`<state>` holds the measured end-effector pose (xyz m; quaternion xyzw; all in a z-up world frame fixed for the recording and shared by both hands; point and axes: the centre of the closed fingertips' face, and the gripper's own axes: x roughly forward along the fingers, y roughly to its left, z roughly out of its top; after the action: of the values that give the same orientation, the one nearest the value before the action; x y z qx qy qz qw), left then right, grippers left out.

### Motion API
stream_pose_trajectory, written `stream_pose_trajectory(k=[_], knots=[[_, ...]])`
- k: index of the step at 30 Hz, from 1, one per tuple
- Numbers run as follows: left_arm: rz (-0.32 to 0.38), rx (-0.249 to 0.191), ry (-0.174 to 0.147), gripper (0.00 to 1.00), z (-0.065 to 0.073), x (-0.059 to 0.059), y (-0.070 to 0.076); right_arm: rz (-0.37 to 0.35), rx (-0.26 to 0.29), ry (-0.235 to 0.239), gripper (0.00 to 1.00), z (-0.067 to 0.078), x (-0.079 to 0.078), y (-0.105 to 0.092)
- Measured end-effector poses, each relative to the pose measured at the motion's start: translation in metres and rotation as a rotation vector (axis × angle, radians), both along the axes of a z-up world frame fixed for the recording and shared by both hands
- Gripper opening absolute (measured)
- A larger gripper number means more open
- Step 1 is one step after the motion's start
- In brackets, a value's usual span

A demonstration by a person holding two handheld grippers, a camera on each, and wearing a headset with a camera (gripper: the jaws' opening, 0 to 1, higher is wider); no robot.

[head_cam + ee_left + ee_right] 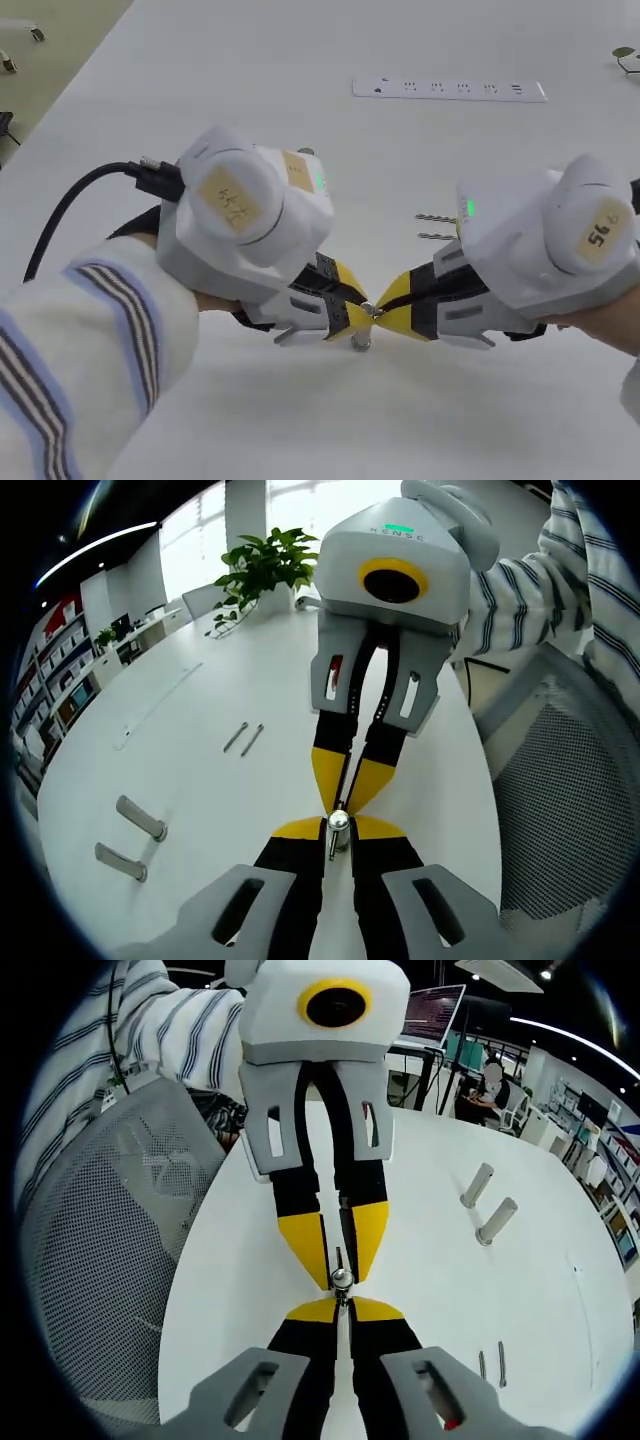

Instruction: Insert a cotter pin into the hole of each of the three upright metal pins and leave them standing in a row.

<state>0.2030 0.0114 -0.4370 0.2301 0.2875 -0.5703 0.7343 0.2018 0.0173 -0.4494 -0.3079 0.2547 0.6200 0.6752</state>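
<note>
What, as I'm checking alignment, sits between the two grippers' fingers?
An upright metal pin, between the left gripper and the right gripper; clearest in the head view.

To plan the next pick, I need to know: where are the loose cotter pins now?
In the head view, the two cotter pins lie side by side on the table, just beyond the right gripper, toward the power strip.
</note>
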Motion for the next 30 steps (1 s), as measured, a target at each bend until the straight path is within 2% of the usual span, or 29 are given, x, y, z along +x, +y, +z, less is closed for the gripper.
stream_pose_trajectory(k=[4, 9, 14, 19, 21, 27, 30], knots=[[0.018, -0.018, 0.011, 0.06, 0.0, 0.0, -0.001, -0.002, 0.007, -0.012, 0.06, 0.001, 0.001, 0.0], [0.027, -0.044, 0.002, 0.06, 0.003, 0.0, 0.002, -0.004, 0.002, -0.008, 0.1, 0.001, 0.0, -0.002], [0.049, -0.065, -0.006, 0.18, 0.005, -0.001, 0.007, -0.03, 0.022, 0.01, 0.12, -0.001, -0.003, 0.0], [0.078, -0.1, -0.005, 0.23, 0.007, -0.007, 0.014, -0.074, 0.048, 0.031, 0.17, -0.006, -0.004, 0.001], [0.088, -0.113, -0.012, 0.25, 0.008, -0.009, 0.017, -0.102, 0.069, 0.045, 0.17, -0.008, -0.003, 0.002], [0.157, -0.177, -0.026, 0.45, 0.014, -0.01, 0.027, -0.178, 0.162, 0.082, 0.16, -0.007, 0.0, 0.005], [0.195, -0.201, -0.013, 0.48, 0.015, -0.01, 0.032, -0.19, 0.169, 0.096, 0.16, -0.011, -0.001, 0.005]])
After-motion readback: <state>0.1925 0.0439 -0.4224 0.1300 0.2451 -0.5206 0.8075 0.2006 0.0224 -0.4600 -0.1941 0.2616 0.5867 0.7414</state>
